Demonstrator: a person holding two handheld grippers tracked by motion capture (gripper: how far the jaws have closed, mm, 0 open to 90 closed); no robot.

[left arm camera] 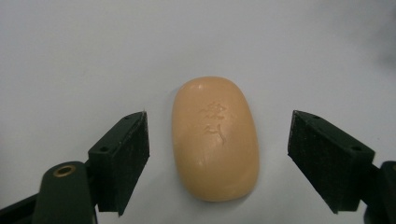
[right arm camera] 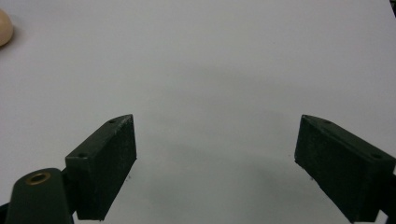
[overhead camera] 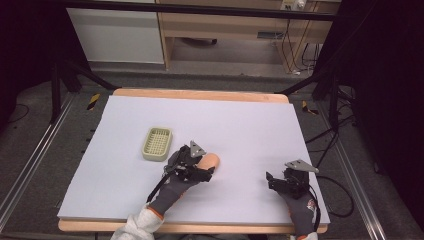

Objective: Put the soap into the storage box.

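A peach-coloured bar of soap (left arm camera: 215, 139) lies flat on the white table sheet, with characters stamped on its top. My left gripper (left arm camera: 218, 161) is open, its two pads standing on either side of the soap without touching it. From above, the soap (overhead camera: 212, 160) pokes out just past the left gripper (overhead camera: 204, 169). A pale green soap dish (overhead camera: 157, 143) with a ribbed, holed floor sits to the left of it, empty. My right gripper (right arm camera: 215, 168) is open over bare sheet near the front right (overhead camera: 280, 181); the soap's edge (right arm camera: 3, 28) shows at its far left.
The white sheet (overhead camera: 240, 125) covers a wooden table whose edge shows at front and back. Tripod legs and cables stand on the floor at both sides, and a wooden desk is beyond the far edge.
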